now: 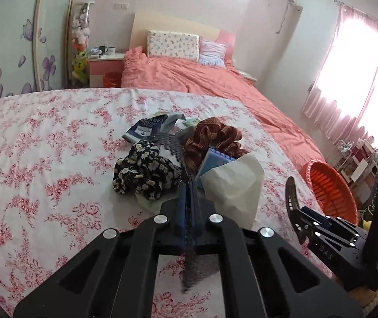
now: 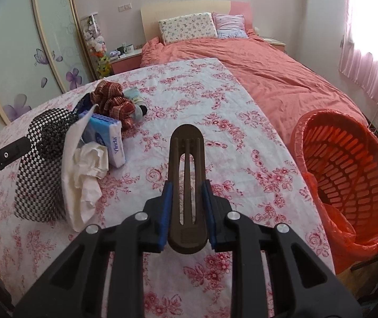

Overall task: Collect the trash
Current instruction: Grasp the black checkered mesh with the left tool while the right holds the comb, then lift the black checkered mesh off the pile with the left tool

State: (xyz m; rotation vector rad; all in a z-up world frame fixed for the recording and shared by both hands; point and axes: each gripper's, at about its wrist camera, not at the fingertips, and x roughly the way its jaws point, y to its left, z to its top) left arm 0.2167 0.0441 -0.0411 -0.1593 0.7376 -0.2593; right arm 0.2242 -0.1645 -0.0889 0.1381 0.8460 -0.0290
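Pinching a checkered mesh sheet edge-on, left gripper is sitting fully closed over the floral table, near the tissue. Right gripper is clamping a brown slotted clip, orange bin at right.

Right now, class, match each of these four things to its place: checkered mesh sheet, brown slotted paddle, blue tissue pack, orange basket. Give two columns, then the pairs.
1. black-and-white checkered mesh sheet
2. brown slotted plastic paddle
3. blue Vinda tissue pack
4. orange slatted plastic basket

A. beside the table's right edge
B. clamped in the right gripper
C. resting on the floral tablecloth
D. clamped in the left gripper

Pairs: 1-D, 2-B, 3-C, 4-A
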